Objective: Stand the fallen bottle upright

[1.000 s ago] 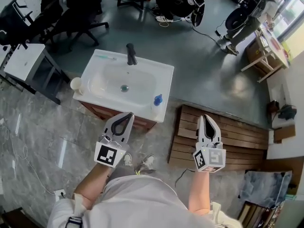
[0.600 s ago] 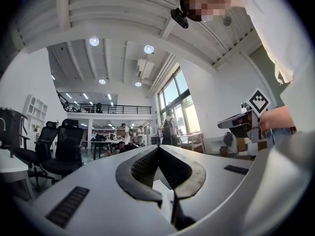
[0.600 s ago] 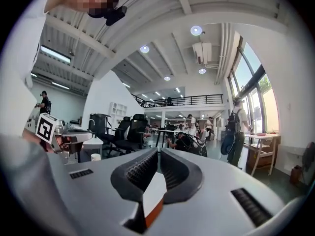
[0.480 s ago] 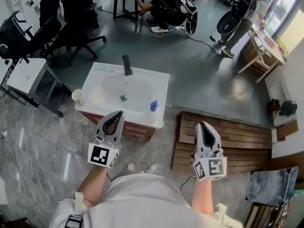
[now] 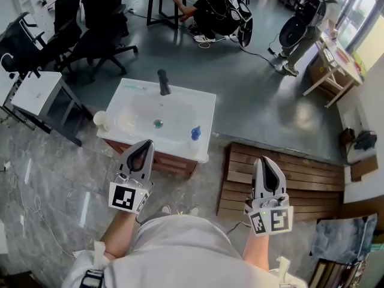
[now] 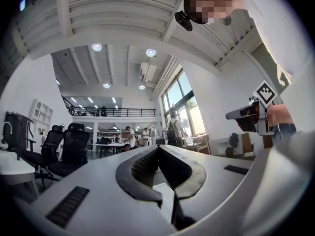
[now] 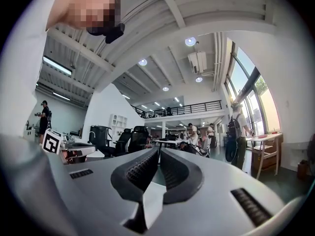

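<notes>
A small blue bottle sits on the right rim of the white sink; I cannot tell whether it stands or lies. A pale round-topped container is at the sink's left corner. My left gripper hovers in front of the sink's near edge, jaws shut and empty. Over the wooden slats to the right, my right gripper is also shut with nothing in it. The left gripper view and the right gripper view look level across the room, past closed tips; no bottle shows there.
A black faucet stands at the sink's back. A wooden slatted platform lies to the right, a small white table and office chairs to the left. People work at the far end of the room.
Both grippers have risen and sit slightly nearer my body in the head view. The jaws stayed shut. The bottle and sink have not been touched.
</notes>
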A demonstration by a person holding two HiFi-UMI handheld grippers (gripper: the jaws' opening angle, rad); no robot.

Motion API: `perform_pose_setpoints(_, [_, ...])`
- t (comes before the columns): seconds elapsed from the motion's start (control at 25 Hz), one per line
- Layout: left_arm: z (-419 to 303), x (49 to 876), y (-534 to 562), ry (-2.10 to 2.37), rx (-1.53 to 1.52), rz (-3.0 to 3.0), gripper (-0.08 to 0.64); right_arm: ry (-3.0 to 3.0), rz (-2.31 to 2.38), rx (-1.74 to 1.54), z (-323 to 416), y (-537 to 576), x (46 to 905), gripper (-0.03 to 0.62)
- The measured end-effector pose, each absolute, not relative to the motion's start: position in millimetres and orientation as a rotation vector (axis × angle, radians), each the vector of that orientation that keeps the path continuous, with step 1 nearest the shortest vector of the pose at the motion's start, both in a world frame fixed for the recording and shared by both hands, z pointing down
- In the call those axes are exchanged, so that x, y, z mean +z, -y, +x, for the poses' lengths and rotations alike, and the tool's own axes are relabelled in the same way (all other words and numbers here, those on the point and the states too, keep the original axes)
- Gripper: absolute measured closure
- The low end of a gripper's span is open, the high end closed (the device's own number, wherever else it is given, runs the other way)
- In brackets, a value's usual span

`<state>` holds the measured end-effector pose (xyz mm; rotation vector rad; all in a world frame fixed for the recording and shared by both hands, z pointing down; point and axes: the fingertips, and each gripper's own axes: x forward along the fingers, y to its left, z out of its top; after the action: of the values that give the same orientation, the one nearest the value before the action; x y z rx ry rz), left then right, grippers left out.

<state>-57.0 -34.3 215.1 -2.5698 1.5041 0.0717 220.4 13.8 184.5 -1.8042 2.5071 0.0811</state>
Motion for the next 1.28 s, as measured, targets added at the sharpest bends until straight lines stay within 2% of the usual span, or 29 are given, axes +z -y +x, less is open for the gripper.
perform_pose_setpoints(0.8, [-76,218,15,-1.554,0.043,-2.557,0.542,-2.576,-1.704,-0.004,184,-10,206,0.551])
perform_pose_setpoints(1.28, [-68,226,16,-1.520,0.029,-2.604,0.543,-2.581,-1.773,-0.007,188,-20,212,0.551])
